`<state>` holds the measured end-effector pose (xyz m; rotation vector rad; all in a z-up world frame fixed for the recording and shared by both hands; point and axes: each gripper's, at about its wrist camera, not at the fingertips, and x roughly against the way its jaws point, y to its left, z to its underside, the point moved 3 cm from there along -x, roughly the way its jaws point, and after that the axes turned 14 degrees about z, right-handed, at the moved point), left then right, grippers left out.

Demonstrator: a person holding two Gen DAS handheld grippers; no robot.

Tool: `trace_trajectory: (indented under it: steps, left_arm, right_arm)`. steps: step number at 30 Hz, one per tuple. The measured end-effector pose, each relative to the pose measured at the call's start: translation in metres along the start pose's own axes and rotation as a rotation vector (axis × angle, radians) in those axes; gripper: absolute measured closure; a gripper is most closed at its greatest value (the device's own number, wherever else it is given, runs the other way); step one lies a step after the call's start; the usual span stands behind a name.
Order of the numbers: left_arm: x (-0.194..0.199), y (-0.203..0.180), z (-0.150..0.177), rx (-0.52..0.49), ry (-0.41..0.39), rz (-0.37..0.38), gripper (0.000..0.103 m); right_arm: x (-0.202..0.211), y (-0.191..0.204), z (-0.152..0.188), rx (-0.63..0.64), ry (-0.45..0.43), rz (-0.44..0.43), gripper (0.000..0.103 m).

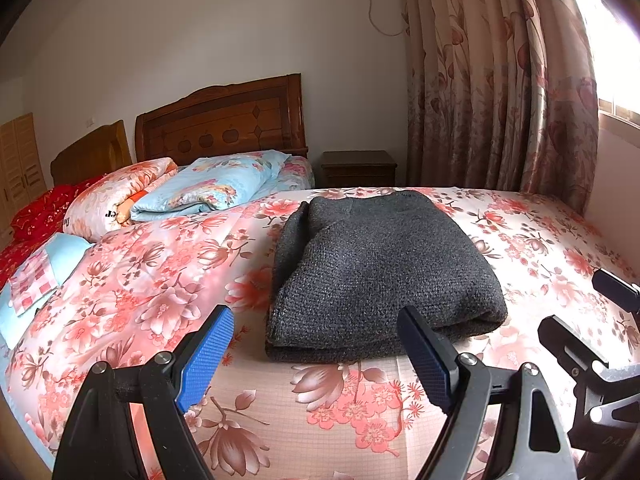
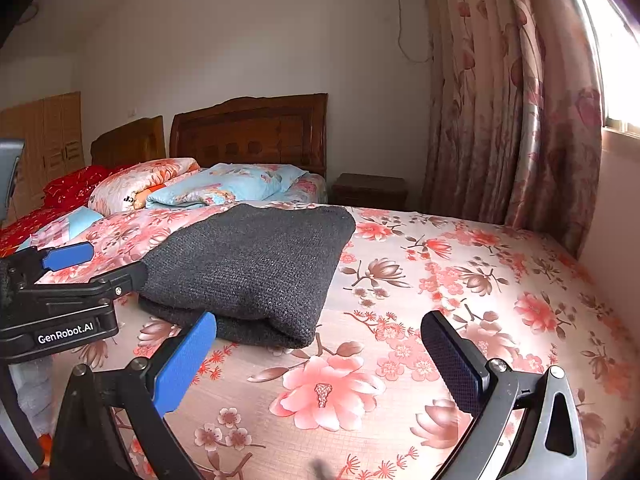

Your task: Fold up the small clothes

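At the far left of the left wrist view a pale wooden wardrobe (image 1: 18,160) stands against the wall; beside it a red quilt (image 1: 36,212) lies on the neighbouring bed, then a rolled pink floral quilt (image 1: 116,196) and a folded light blue quilt (image 1: 208,188) sit in front of the carved wooden headboard (image 1: 224,120); a light blue pillow with a checked patch (image 1: 40,276) lies at the left edge of the bedspread (image 1: 152,280); further right a dark bedside cabinet (image 1: 358,168) stands against the wall, and the flowered curtain (image 1: 500,80) hangs beside the bright window (image 1: 616,48).

The dark grey knitted sweater (image 1: 384,272) lies folded into a thick block in the middle of the floral bedspread, nothing on top of it and bare cloth all around it.

The left gripper (image 1: 316,356) hovers low over the bedspread at the sweater's near edge, its blue-padded fingers (image 1: 206,364) spread wide apart and holding nothing; its right finger crosses in front of the sweater's near corner; whether it touches the knit cannot be told.

In the right wrist view the sweater (image 2: 248,268) sits to the left of centre, with the left gripper (image 2: 114,264) at its left side; the right gripper (image 2: 320,364) is poised over bare bedspread (image 2: 440,280) just right of the sweater's near corner, its fingers (image 2: 184,364) wide apart and empty.
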<state>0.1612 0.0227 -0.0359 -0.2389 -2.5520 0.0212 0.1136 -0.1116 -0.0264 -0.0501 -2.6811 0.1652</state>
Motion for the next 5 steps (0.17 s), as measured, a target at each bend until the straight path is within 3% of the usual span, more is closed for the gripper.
trace_trajectory:
  steps: [5]
  left_arm:
    - [0.0004, -0.0001, -0.0005, 0.006, -0.020, 0.013, 0.018]
  right_arm:
    - [-0.0017, 0.0009, -0.0002, 0.006, 0.006, -0.001, 0.000]
